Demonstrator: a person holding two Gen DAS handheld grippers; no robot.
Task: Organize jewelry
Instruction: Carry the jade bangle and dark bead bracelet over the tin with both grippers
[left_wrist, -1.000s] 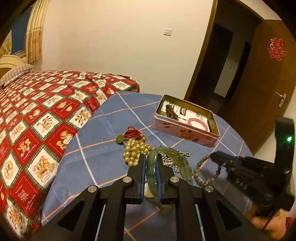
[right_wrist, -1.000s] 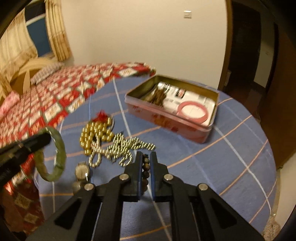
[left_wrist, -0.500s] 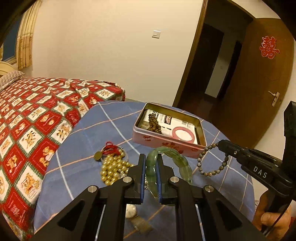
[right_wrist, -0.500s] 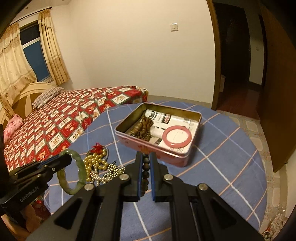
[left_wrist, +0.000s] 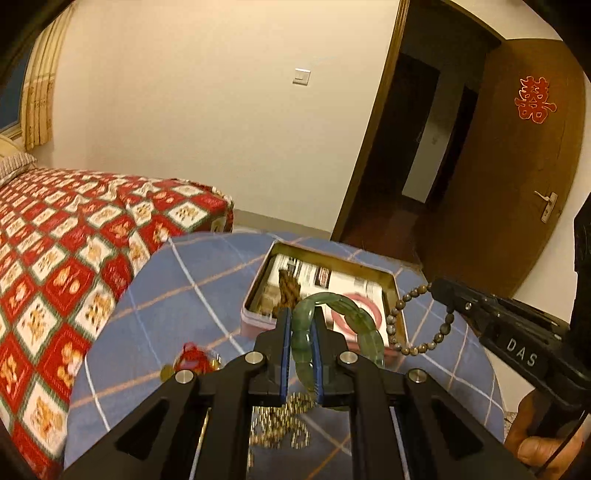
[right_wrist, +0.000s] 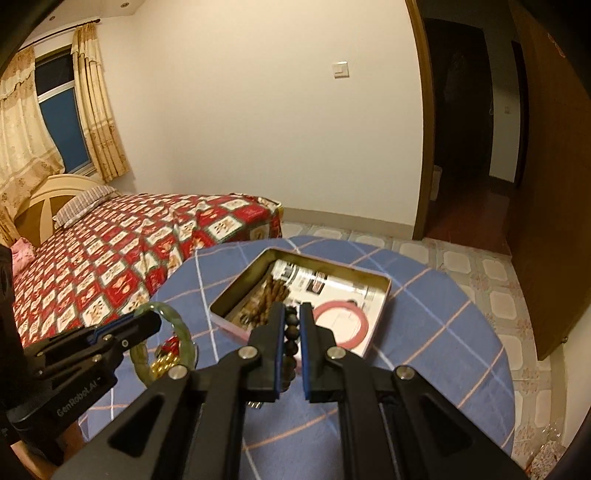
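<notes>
Green bangle (left_wrist: 360, 325) clamped in left gripper (left_wrist: 300, 325)

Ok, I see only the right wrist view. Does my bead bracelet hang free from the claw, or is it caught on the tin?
Observer: In the left wrist view the bead bracelet hangs as an open loop from the right claw, in front of the right rim of the tin. I cannot tell if they touch.
Operator: And how does the left claw grip the bangle?
Observer: The left claw clamps across the band of the green bangle, which stands on edge.
Operator: Is anything on the table that I cannot see?
Observer: A heap of fine metal chain lies under the left claw.
</notes>
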